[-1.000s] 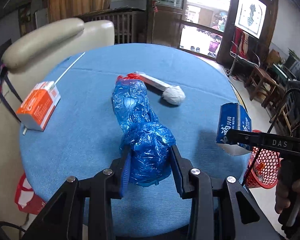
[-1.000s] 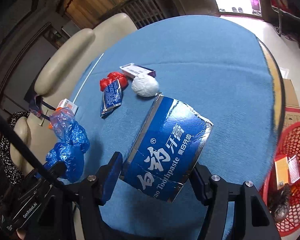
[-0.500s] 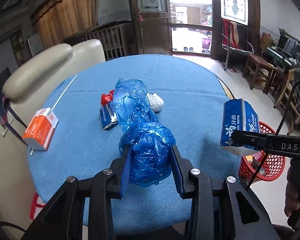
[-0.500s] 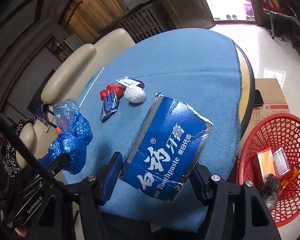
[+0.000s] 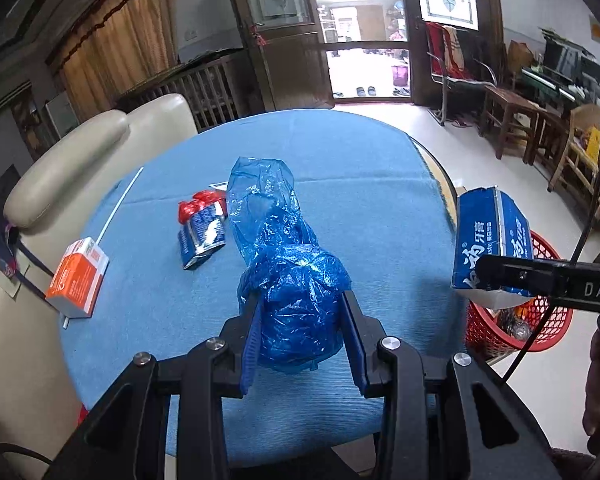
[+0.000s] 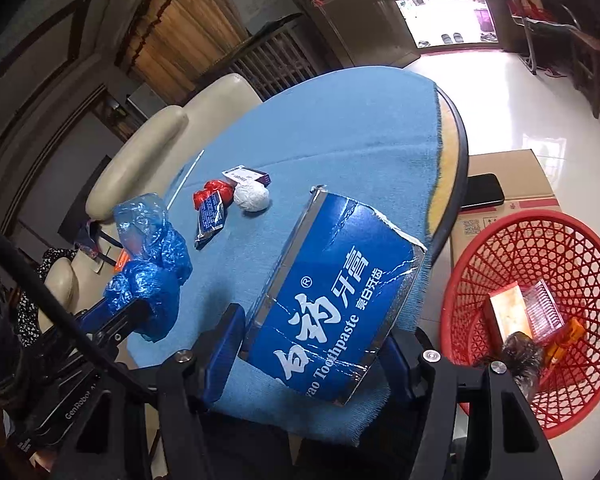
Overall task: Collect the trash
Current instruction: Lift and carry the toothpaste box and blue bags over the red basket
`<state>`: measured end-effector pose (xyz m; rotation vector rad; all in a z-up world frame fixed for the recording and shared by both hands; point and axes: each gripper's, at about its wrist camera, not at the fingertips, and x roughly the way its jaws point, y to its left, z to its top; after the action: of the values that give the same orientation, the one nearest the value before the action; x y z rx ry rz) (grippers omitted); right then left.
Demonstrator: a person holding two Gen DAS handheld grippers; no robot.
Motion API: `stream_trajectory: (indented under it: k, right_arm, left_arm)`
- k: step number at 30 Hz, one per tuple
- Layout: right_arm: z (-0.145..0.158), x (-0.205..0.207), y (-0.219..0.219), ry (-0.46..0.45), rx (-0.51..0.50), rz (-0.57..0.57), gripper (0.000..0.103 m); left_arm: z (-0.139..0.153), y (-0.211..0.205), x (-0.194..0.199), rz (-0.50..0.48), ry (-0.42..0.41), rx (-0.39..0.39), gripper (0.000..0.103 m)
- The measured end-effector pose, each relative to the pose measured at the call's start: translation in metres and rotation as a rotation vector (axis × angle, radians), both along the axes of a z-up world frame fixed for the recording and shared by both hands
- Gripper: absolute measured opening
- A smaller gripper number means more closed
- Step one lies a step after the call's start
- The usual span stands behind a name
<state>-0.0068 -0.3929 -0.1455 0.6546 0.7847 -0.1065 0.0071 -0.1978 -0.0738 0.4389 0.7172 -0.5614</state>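
Observation:
My left gripper [image 5: 303, 320] is shut on a crumpled blue plastic bag [image 5: 283, 264], held above the near edge of the round table [image 5: 360, 176] with its blue cloth. My right gripper [image 6: 312, 344] is shut on a blue toothpaste box [image 6: 332, 292], also lifted over the table's near edge; the same toothpaste box [image 5: 492, 248] shows at the right of the left wrist view. A red mesh basket [image 6: 540, 264] stands on the floor to the right, holding several bits of trash. The bag in the left gripper [image 6: 131, 300] shows again as the blue plastic bag [image 6: 151, 248].
On the table lie an orange and white carton [image 5: 77, 276], a blue foil wrapper [image 5: 201, 232] with a red piece, a white paper ball [image 6: 251, 197], a small flat box [image 6: 245, 176] and a white stick [image 5: 119, 204]. A cream chair [image 5: 71, 160] stands left. A cardboard box [image 6: 512, 184] with a phone sits beside the basket.
Both grippers have pulled back from the table toward its near edge, each still holding its item. The blue bag now hangs clear of the cloth, and the red basket has come further into view.

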Motion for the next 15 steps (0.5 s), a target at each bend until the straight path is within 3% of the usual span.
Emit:
stream_trajectory:
  k: [15]
  right_arm:
    - [-0.020,-0.035,-0.036,0.004,0.082,-0.069,0.067]
  left_arm:
    - [-0.009,-0.035,-0.013,-0.056,-0.001,0.066,0.039]
